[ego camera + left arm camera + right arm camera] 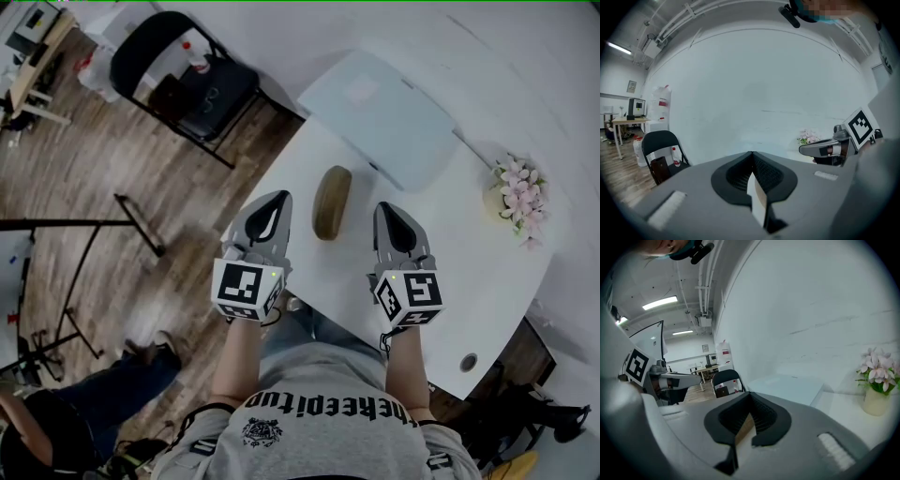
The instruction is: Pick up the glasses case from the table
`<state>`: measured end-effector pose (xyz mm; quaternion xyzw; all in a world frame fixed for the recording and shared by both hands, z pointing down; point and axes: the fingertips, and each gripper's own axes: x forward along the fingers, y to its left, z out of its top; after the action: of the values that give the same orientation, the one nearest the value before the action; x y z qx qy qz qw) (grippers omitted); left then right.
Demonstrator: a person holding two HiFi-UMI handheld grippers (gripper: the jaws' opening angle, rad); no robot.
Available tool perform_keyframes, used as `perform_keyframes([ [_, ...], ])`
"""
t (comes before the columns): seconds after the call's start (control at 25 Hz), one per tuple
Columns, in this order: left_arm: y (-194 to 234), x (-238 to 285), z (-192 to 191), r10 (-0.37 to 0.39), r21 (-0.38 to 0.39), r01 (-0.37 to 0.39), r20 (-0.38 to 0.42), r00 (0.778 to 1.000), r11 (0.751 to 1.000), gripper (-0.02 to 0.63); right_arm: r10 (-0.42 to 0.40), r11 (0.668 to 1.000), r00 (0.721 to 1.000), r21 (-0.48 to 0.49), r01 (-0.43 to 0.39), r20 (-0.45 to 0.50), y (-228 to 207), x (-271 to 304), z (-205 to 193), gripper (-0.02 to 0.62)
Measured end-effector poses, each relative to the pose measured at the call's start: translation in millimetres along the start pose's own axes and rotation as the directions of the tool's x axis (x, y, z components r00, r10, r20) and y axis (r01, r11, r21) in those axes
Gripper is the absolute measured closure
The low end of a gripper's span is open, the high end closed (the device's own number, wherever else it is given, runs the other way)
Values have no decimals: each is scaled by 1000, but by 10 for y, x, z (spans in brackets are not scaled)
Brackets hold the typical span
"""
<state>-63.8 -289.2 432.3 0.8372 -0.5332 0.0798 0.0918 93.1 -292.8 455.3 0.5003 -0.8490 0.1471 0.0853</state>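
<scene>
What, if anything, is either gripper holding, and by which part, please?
Nothing: the left gripper and right gripper both have shut, empty jaws; the glasses case lies between them.

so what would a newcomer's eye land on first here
The left gripper and right gripper, each with a black-and-white marker cube, jaws shut, hover at the white table's near side. Between them lies the brown oval glasses case, untouched. Pink flowers stand at the table's right end.

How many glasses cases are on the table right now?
1. The glasses case lies on the white table between the left gripper and the right gripper. No other shows, though the pale flat box could hide one.
</scene>
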Motion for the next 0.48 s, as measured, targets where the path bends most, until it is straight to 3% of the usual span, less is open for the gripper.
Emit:
perform_keyframes([
  [0.2,-61,128,-180,-26,-16,25,-75,997,1000,578,-4,1000,1000,14,4,-11,-58,23,-49,593],
  [0.48,-189,318,-415,-80,-59,70,-181,980,996,471,-13,1000,1000,27,14,-13,-149,34,-64,592],
])
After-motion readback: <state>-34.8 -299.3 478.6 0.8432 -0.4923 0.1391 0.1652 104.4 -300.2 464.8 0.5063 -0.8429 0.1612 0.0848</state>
